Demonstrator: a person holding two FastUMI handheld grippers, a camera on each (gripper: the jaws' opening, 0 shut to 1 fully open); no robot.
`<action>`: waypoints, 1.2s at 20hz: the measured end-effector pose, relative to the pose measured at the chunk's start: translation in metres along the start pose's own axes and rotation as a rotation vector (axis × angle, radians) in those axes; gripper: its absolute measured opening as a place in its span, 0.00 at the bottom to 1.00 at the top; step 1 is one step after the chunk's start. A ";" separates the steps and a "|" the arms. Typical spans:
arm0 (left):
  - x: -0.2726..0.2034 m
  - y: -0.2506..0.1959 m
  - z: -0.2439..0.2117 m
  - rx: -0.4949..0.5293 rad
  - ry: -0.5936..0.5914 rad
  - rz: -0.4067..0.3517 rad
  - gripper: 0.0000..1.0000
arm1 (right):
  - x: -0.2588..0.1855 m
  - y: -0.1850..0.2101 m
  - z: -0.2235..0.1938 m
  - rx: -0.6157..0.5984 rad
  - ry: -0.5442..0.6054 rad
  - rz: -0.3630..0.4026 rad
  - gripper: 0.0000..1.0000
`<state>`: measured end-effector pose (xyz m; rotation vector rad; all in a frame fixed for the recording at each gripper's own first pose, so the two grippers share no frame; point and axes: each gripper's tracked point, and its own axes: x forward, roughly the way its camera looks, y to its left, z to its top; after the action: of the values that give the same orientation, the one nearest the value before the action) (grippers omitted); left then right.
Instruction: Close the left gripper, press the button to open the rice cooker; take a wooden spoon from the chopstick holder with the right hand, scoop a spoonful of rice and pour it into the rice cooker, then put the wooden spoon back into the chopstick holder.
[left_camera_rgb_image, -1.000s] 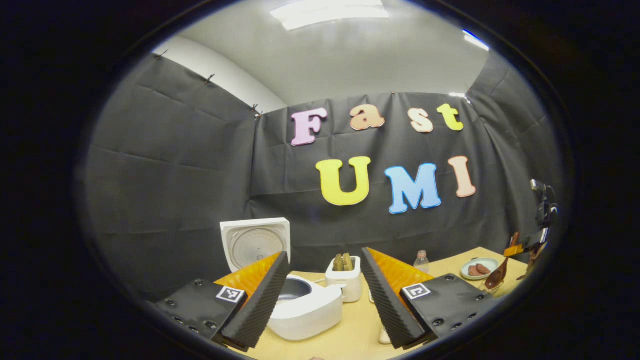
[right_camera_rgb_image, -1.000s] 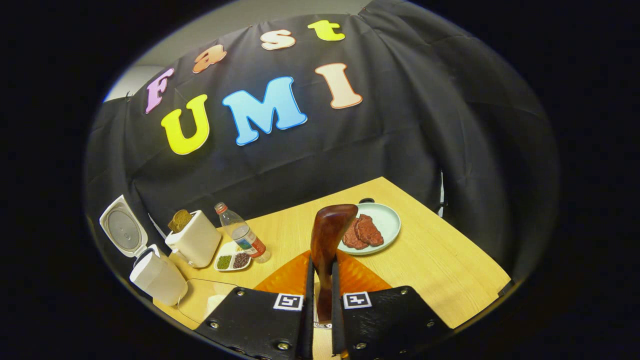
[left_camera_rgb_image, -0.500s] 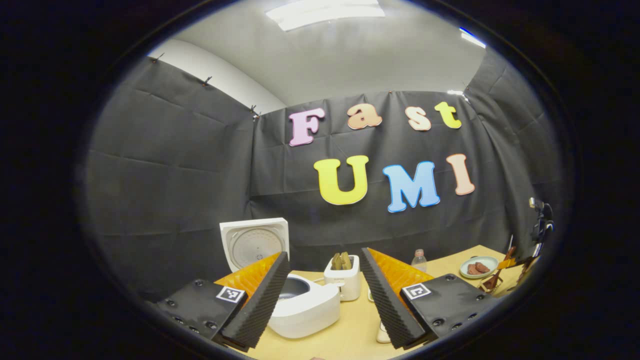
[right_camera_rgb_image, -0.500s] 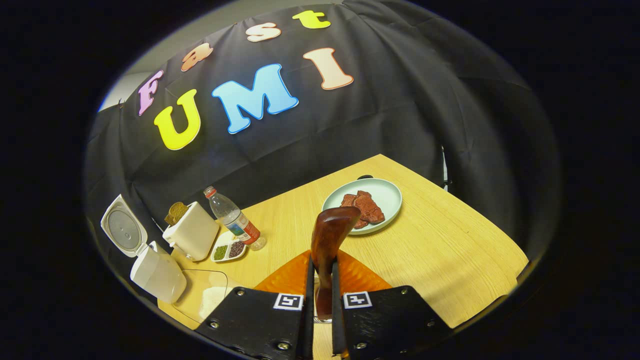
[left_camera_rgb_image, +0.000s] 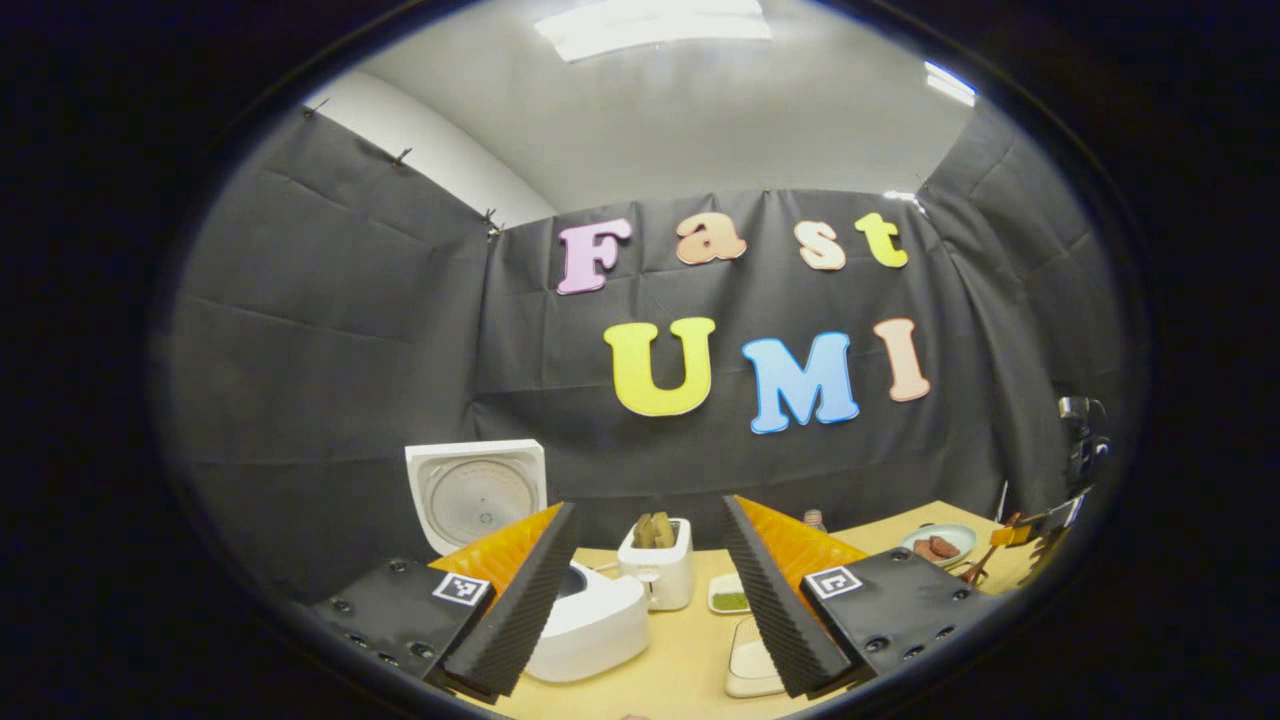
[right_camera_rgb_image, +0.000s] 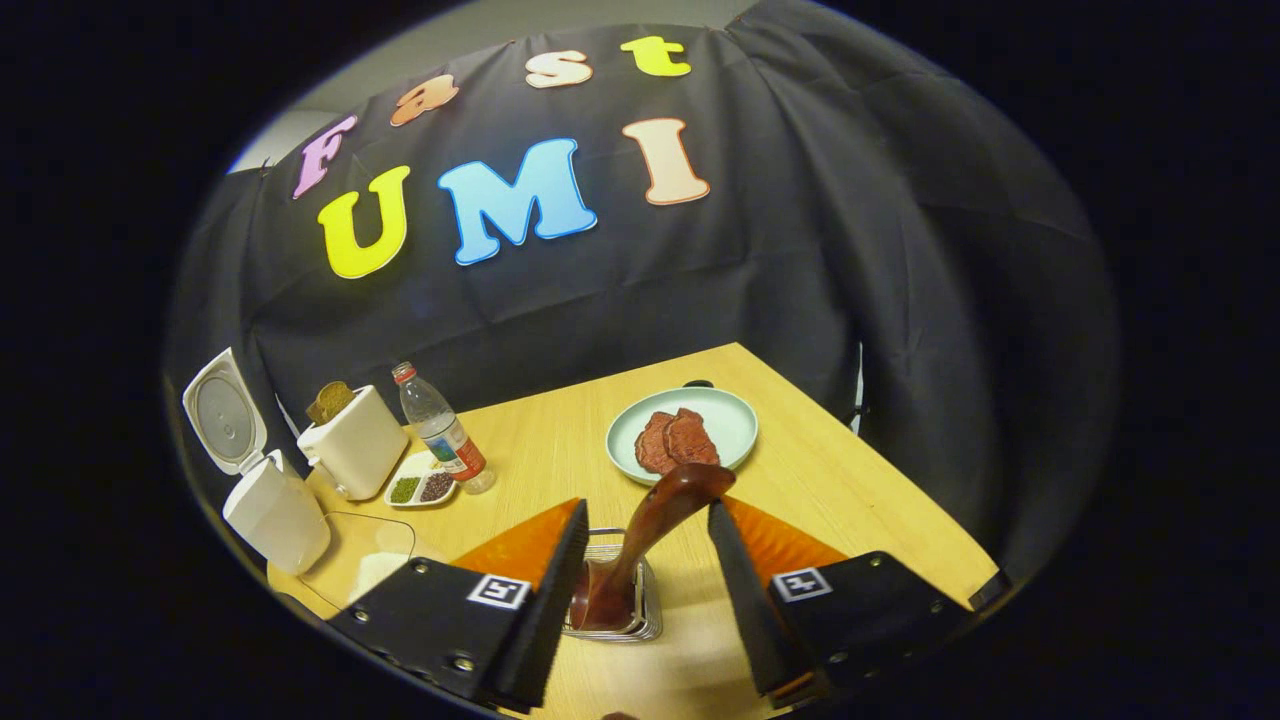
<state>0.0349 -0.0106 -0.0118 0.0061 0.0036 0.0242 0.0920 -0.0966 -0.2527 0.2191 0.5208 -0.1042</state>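
The wooden table (right_camera_rgb_image: 860, 480) fills the lower middle of the right gripper view; at its left edge the white rice cooker (right_camera_rgb_image: 265, 505) stands with its lid raised, and in the left gripper view the rice cooker (left_camera_rgb_image: 590, 625) sits at lower centre, lid up behind it; right of it stand a white toaster (right_camera_rgb_image: 355, 450), a water bottle (right_camera_rgb_image: 440, 430) and a plate of meat (right_camera_rgb_image: 735, 425); the right gripper (right_camera_rgb_image: 645, 565) has its fingers spread wide, touching nothing; between them the wire chopstick holder (right_camera_rgb_image: 640, 620) holds the wooden spoon (right_camera_rgb_image: 640, 545), tilted right; the left gripper (left_camera_rgb_image: 645, 590) is also spread wide, holding nothing.
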 end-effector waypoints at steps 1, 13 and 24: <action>0.002 0.000 0.001 -0.004 -0.003 -0.005 0.98 | -0.004 -0.005 0.004 -0.017 -0.017 -0.018 0.92; 0.056 0.055 -0.010 0.011 0.023 0.051 0.98 | -0.099 0.021 0.115 -0.125 -0.301 -0.066 0.97; 0.153 0.169 0.009 0.128 0.001 0.217 0.99 | -0.136 0.035 0.113 -0.090 -0.353 -0.151 0.97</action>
<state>0.1835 0.1622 -0.0020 0.1340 0.0053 0.2405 0.0346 -0.0831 -0.0829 0.0701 0.1894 -0.2610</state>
